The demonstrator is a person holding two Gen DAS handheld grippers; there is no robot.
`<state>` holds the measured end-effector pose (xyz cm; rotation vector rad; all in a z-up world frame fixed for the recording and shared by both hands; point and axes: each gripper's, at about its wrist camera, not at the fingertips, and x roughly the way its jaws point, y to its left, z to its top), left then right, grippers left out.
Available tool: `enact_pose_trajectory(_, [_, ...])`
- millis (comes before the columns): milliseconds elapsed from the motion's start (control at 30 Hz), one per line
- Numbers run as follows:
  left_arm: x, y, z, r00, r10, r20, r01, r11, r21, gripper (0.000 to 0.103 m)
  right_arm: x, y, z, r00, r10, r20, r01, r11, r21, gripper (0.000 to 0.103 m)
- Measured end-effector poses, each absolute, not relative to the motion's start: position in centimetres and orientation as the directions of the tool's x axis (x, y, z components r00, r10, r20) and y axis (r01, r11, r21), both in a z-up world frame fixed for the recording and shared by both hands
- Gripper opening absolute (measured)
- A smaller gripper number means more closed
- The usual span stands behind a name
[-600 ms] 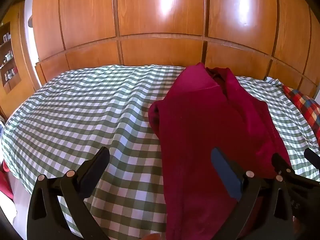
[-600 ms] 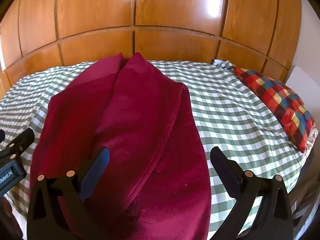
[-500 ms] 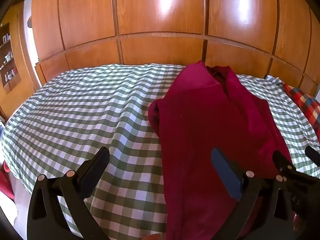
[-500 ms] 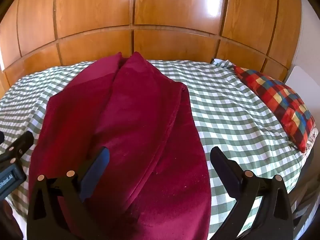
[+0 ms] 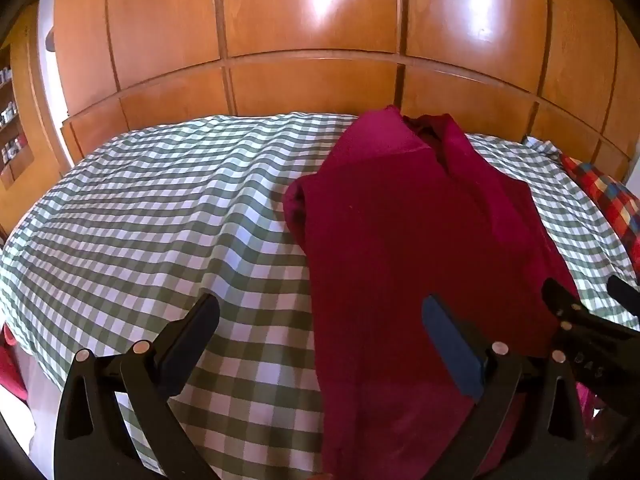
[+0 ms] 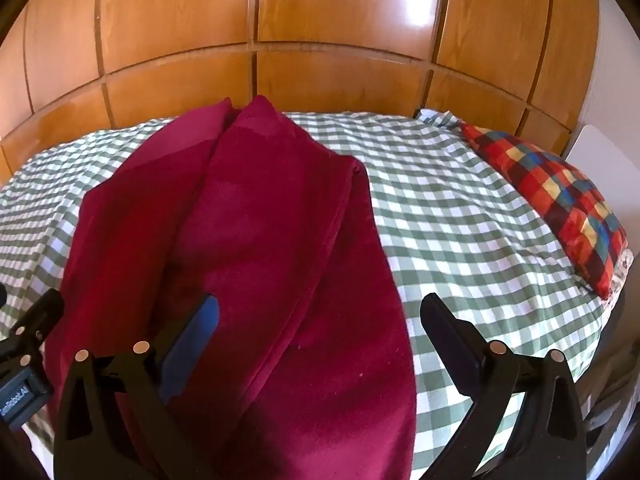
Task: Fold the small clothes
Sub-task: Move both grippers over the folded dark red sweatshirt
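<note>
A dark red garment (image 5: 420,248) lies lengthwise on the green-and-white checked bed (image 5: 160,208), its two sides folded in over the middle. In the right wrist view the same garment (image 6: 248,248) fills the left half, with a long fold line running down it. My left gripper (image 5: 320,320) hovers open above the garment's left edge near the bed's front, nothing between its fingers. My right gripper (image 6: 318,320) hovers open over the garment's right edge, also empty. Each gripper shows at the edge of the other's view.
A glossy wooden panelled wall (image 5: 320,40) rises behind the bed. A red, blue and yellow checked pillow (image 6: 560,200) lies at the bed's right end. Shelves (image 5: 8,120) stand at far left. Bare checked sheet (image 6: 460,220) stretches on both sides of the garment.
Both grippers have drawn back slightly toward the near edge; the garment sits a little higher in both views. Jaws stay wide open.
</note>
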<state>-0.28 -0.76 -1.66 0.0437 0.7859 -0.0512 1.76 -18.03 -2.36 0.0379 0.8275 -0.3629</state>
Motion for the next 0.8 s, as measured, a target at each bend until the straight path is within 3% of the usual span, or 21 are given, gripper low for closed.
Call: enact_pose_trajectory(800, [-3.1,-3.0,-0.6,0.717,-0.146,-0.682,0.211,0.977,0.013,0.101,1.1,-19.2,-2.4,0.596,-0.352,-0.722,0.381,0.915,-0.132,0.1])
